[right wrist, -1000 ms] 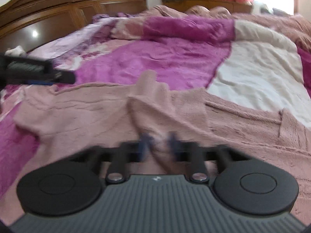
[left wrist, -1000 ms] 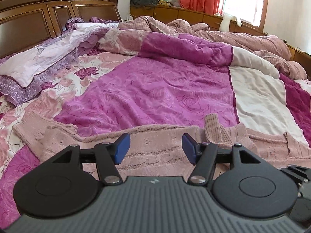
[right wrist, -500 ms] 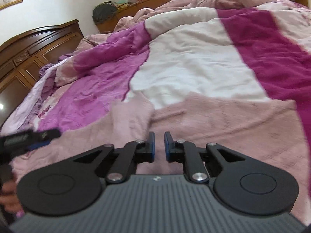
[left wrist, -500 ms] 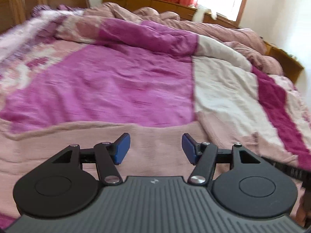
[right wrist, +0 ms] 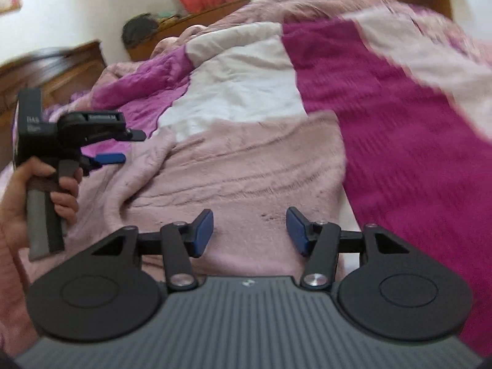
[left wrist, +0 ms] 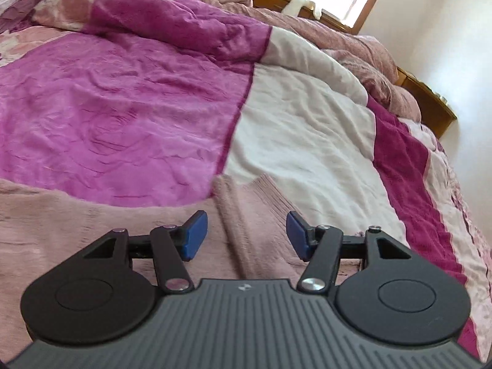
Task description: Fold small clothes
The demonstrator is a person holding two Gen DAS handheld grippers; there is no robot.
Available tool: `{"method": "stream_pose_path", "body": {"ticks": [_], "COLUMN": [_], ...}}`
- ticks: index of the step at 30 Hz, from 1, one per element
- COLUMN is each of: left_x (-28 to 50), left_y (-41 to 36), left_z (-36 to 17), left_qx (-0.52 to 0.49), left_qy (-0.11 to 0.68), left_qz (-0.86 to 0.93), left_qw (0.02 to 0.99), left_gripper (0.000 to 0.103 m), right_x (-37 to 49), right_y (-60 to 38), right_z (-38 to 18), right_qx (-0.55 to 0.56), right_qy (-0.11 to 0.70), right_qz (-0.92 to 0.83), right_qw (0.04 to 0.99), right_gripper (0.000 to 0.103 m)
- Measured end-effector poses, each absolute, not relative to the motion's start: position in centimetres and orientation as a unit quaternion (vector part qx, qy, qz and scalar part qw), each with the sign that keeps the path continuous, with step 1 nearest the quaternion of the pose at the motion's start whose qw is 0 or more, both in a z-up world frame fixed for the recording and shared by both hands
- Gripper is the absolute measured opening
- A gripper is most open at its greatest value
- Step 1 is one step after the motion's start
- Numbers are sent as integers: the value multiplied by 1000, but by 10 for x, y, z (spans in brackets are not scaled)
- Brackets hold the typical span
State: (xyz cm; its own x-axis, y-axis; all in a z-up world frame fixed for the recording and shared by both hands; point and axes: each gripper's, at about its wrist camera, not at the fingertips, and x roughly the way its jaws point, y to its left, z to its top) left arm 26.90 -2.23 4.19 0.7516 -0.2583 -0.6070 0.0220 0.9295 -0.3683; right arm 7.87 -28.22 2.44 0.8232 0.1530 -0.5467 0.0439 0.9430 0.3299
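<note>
- Right now the pink knit garment (right wrist: 246, 166) is lying flat on the patchwork quilt (right wrist: 399, 129), spreading crosswise in front of both tools, with its long axis running left to right across the bed.
- Seen from the left wrist, the left gripper (left wrist: 246, 235) is hovering low over the garment's right-hand part, where a ribbed band (left wrist: 270, 196) is pointing away from the tool toward the white patch of the quilt.
- Its blue pads (left wrist: 193, 235) are standing well apart, with only flat knit showing in the gap and nothing pinched.
- The right gripper (right wrist: 249, 232) is hanging over the garment's near edge, close to the right end where the knit is giving way to the magenta stripe.
- Its jaws have just been opening; the pads (right wrist: 203, 232) are now standing apart, and cloth is lying beneath them rather than gripped between them.
- From the right wrist view, the person's hand (right wrist: 40, 190) is holding the left tool off to the left, above a rumpled ridge of knit.
- Judging by this layout, the right tool is sitting nearer the garment's right end and the left tool nearer the ribbed band at the far edge, so any coming fold would likely be turning on that crosswise axis.
</note>
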Motion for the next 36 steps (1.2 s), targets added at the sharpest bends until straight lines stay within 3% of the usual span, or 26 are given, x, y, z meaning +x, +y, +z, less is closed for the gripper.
{"method": "stream_pose_path", "body": {"ticks": [4,6,8,18,22,36], "left_x": [273,274,271,206,172,92], "left_y": [-39,-42,-42,-11,21,103], "left_z": [33,29,27,91,109,52], "left_qx": [-144,-142,-145,-115,-102,-133], "left_qy": [349,347,342,246,258,339], "left_qz": [-67,-63,-63,-35,9,100], "left_qw": [924,925,926,962,961,926], "left_gripper": [45,33,12,10,10,12], "right_x": [74,72,71,68,68,46], "right_y": [-280,-279,-280,-284,-286,-300], "right_z": [16,13,13,12,13,34], "right_qx": [169,167,170,182,187,224], "right_qy": [275,269,266,262,262,266], "right_qz": [28,27,28,31,29,3], "right_qw": [946,948,948,947,946,938], "right_gripper": [55,55,54,54,54,55]}}
